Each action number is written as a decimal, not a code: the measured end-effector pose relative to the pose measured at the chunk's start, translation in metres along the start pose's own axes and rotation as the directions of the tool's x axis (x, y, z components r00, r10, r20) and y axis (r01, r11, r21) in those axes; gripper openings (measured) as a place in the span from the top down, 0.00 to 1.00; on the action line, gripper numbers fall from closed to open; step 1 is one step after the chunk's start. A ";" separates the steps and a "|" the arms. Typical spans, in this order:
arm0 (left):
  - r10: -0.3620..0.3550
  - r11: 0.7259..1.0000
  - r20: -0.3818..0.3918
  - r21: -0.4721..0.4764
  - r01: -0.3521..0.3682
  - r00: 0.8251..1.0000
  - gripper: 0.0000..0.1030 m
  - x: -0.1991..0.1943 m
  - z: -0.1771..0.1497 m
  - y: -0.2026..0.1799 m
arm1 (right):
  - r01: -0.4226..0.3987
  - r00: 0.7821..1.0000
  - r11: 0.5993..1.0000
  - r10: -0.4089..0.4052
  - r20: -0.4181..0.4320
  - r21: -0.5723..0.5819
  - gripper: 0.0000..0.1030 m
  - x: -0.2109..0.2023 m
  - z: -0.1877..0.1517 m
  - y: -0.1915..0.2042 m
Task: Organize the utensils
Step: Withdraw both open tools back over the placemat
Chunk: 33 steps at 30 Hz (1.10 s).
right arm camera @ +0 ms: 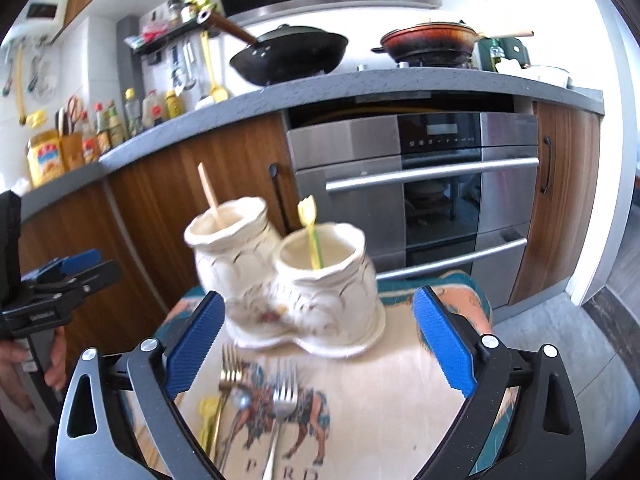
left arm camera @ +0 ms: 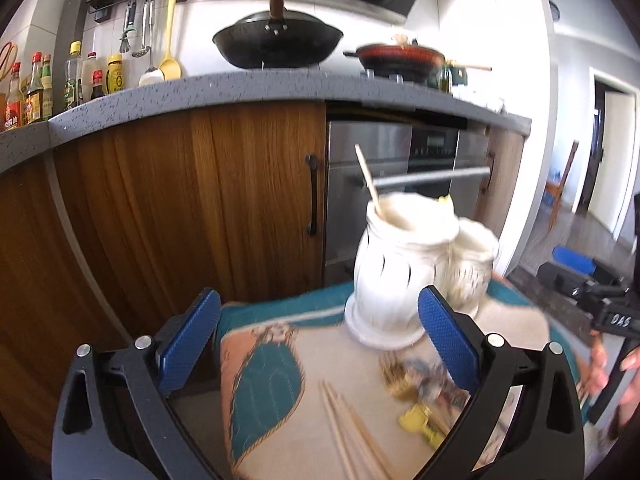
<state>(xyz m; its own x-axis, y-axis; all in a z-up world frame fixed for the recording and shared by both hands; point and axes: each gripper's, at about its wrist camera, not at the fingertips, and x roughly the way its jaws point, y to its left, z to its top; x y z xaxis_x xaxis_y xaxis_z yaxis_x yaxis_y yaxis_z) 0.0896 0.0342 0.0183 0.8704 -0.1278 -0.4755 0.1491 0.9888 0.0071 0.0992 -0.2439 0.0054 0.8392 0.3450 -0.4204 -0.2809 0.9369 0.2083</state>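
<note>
- The left gripper (left arm camera: 320, 344), with black arms and blue textured pads, hung with its fingers wide apart and nothing between them.
- The right gripper (right arm camera: 318, 344), built the same, was likewise spread open and empty above the cloth.
- A white ceramic twin-cup utensil holder (right arm camera: 288, 280) stood upright on the beige printed cloth with a teal border (right arm camera: 380, 400), at about twelve o'clock from the right gripper.
- One wooden chopstick (right arm camera: 209, 192) leaned in the holder's left cup; a yellow-headed plastic pick (right arm camera: 310, 224) stood in the right cup.
- A gold fork (right arm camera: 229, 372) and a silver fork (right arm camera: 282, 400) lay on the cloth just in front of the holder, near six o'clock from it.
- Loose wooden chopsticks (left arm camera: 348, 428) lay at five o'clock from the holder in the left wrist view.
- A black wok (left arm camera: 278, 46) sat on the grey speckled counter (left arm camera: 224, 88) behind.
</note>
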 end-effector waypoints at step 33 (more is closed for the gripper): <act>0.041 0.998 -0.431 0.051 -0.021 0.901 0.07 0.020 -0.093 -0.005 | 0.022 0.904 0.995 -0.062 -0.422 -0.100 0.05 0.032 -0.078 0.024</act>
<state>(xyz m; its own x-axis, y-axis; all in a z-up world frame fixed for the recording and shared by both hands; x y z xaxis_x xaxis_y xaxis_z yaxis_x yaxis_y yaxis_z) 0.0625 0.0344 -0.0729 0.5885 -0.0416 -0.8075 0.1549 0.9860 0.0621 0.0833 -0.2060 -0.0721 0.5796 0.2775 -0.7662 -0.3074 0.9452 0.1099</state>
